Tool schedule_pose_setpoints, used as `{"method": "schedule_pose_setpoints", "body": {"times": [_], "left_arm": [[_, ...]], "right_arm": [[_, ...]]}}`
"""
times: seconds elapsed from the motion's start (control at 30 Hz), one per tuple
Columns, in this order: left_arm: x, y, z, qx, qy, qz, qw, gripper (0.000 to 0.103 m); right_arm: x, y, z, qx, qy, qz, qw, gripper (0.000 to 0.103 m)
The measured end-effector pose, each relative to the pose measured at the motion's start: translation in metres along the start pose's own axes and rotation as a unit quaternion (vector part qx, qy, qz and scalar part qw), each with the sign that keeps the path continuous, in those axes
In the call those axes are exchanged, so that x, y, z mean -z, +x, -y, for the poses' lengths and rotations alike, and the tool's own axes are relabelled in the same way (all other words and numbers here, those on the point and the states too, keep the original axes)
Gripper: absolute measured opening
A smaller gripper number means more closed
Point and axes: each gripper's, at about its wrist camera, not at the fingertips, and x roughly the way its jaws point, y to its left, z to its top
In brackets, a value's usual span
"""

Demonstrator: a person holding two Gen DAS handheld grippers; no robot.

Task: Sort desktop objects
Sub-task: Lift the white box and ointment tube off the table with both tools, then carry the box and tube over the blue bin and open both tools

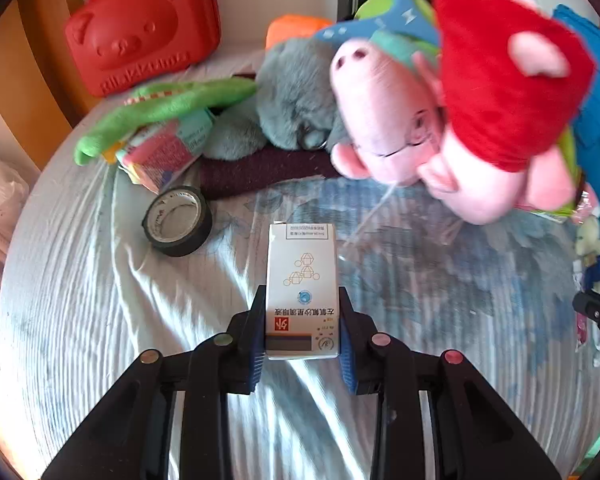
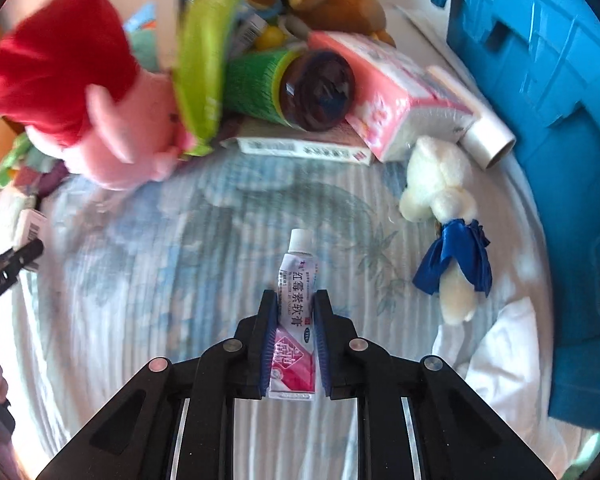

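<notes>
Tape roll [image 1: 177, 221] lies left of the box [image 1: 301, 280], pig plush [image 1: 452, 108] behind.

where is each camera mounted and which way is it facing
Left wrist: on the left gripper, aimed steeply down at the bedsheet; its black fingers clamp a white medicine box.
Right wrist: on the right gripper, aimed down likewise; its fingers clamp a small pink-and-white ointment tube.
Shared: the pink plush pig in red.

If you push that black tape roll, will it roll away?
Probably not: the black tape roll lies flat on its side on the wrinkled sheet, so it would likely slide. Stood on its edge, it could roll. It looks stiff and light.
</notes>
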Motion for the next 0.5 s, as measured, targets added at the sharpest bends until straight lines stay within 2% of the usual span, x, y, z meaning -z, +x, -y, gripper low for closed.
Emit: {"method": "schedule_pose_setpoints", "body": {"times": [0.07,0.1,0.17,0.2,0.27,0.33,0.37,0.4,0.5], "left_arm": [[0.007,-0.016,0.002,0.005,-0.001,0.019,0.9998,0.03],[-0.007,-0.021,-0.003,0.008,-0.003,0.031,0.9995,0.03],[-0.008,-0.042,0.002,0.01,-0.006,0.055,0.9984,0.03],[-0.01,-0.052,0.011,0.009,-0.007,0.068,0.9977,0.03],[-0.001,-0.082,0.029,0.009,-0.006,0.09,0.9959,0.03],[0.006,-0.124,0.047,0.016,-0.003,0.114,0.9934,0.03],[0.007,-0.131,0.054,0.021,0.001,0.127,0.9917,0.03],[0.002,-0.163,0.062,0.024,0.005,0.139,0.9899,0.03],[0.003,-0.203,0.092,0.033,0.017,0.175,0.9838,0.03]], "right_arm": [[0.004,-0.02,-0.004,-0.014,-0.014,0.023,1.0,0.018],[0.005,-0.028,-0.005,-0.019,-0.023,0.033,0.999,0.018],[0.009,-0.05,-0.018,-0.024,-0.046,0.065,0.997,0.018],[0.007,-0.064,-0.053,-0.026,-0.056,0.081,0.995,0.018],[-0.005,-0.085,-0.073,-0.032,-0.072,0.121,0.99,0.018],[-0.005,-0.103,-0.07,-0.04,-0.083,0.156,0.983,0.018],[-0.003,-0.117,-0.071,-0.04,-0.09,0.177,0.979,0.018],[0.0,-0.131,-0.065,-0.042,-0.097,0.193,0.975,0.018],[0.01,-0.171,-0.066,-0.038,-0.117,0.246,0.962,0.018]]}}
